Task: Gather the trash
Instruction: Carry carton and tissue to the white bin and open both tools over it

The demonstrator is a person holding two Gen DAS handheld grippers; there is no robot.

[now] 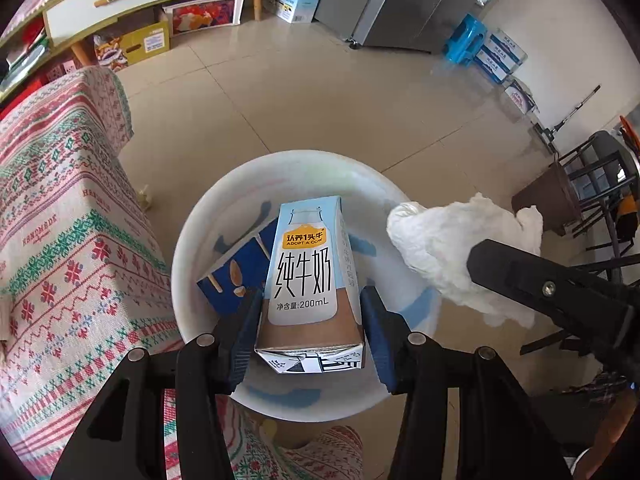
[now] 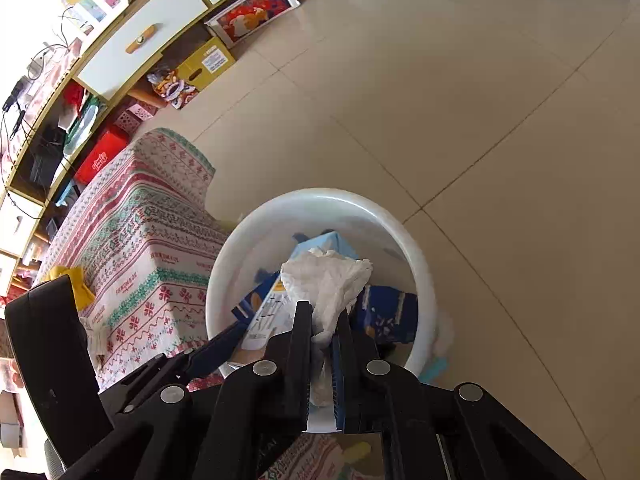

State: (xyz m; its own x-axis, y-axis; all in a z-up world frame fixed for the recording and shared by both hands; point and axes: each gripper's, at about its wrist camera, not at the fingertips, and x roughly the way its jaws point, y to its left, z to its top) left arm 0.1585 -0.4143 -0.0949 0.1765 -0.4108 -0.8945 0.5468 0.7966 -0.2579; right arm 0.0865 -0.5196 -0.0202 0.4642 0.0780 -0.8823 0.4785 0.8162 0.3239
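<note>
My left gripper (image 1: 312, 294) is shut on a light-blue milk carton (image 1: 308, 276), its blue pads pressing both sides. The carton hangs upright over a white round bin (image 1: 192, 248) on the floor. A dark blue box (image 1: 236, 272) lies inside the bin. In the right wrist view my right gripper (image 2: 324, 312) is shut on a crumpled white tissue (image 2: 328, 276) above the same bin (image 2: 424, 268). The milk carton (image 2: 264, 316) and the blue box (image 2: 392, 312) show below the tissue. From the left wrist view the tissue (image 1: 460, 248) hangs just right of the bin.
A table under a red-and-green patterned cloth (image 1: 60, 240) stands against the bin's left side. A yellow scrap (image 1: 146, 196) lies on the floor by it. A dark stool (image 1: 548, 196) and chair stand at right. Cabinets, boxes and a fridge line the far wall.
</note>
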